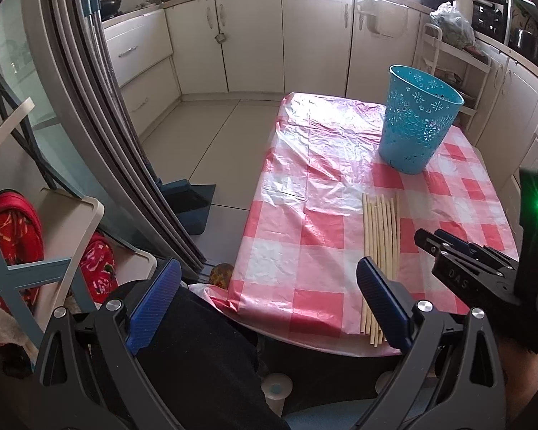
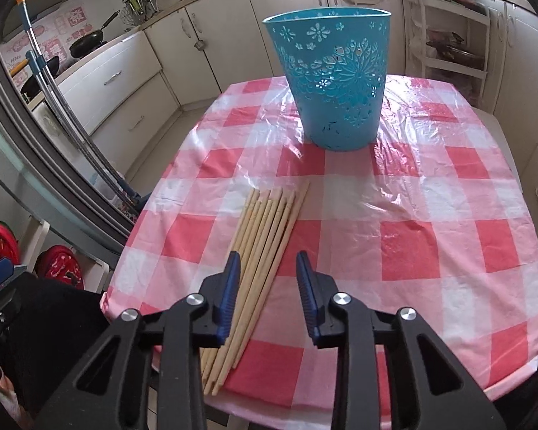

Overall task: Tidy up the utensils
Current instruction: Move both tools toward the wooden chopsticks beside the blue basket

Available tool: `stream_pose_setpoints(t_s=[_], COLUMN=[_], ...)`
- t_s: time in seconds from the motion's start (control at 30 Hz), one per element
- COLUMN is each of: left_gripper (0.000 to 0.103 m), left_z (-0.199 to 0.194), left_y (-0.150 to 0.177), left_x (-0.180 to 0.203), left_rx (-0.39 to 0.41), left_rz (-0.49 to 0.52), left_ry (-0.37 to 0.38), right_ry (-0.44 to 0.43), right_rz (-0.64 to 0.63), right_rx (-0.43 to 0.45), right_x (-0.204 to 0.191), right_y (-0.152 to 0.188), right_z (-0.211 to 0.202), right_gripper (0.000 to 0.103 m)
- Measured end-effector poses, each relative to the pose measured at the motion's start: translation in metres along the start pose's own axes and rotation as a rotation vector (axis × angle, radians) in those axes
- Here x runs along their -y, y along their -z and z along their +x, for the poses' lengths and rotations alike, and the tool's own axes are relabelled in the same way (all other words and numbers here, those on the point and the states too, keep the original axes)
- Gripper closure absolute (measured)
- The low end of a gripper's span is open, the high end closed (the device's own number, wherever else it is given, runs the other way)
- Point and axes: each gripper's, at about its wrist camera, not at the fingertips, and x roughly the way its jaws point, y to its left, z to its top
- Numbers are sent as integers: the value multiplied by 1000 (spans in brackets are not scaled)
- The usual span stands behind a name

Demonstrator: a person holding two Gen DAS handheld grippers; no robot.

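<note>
The right gripper (image 2: 267, 268) hangs with its jaws partly parted around nothing, just above the near ends of the chopsticks (image 2: 265, 236), whose long axis runs away toward the blue basket (image 2: 335, 82). The left gripper (image 1: 269, 276) is spread wide, off to the side.

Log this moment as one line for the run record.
stage: approach | chopsticks: flat on table | bin: upright | right gripper: open above chopsticks | left gripper: open, empty
</note>
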Motion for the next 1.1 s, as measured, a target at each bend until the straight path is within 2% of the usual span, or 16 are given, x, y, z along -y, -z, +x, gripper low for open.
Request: stream_pose_setpoints(t_s=[0.13, 0.37, 0.63, 0.9, 0.97, 1.1], left_gripper=[9, 9, 9, 9, 9, 9], left_z=[18, 46, 71, 91, 97, 103], left_y=[-5, -14, -20, -23, -25, -29], left_x=[9, 29, 42, 52, 57, 59], left_rx=[-36, -78, -123, -159, -165, -172], left_rz=[-2, 16, 26, 43, 49, 37], left_ry=[23, 45, 49, 44, 46, 47], right_ry=[30, 54, 27, 38, 0, 1], right_rz=[6, 14, 31, -115, -86, -82], right_rx=[-16, -60, -45, -30, -64, -64], right_x=[10, 24, 27, 14, 19, 18], right_y=[-9, -21, -30, -32, -35, -37], right_z=[24, 56, 63, 67, 68, 71], right_gripper=[82, 83, 83, 83, 83, 83])
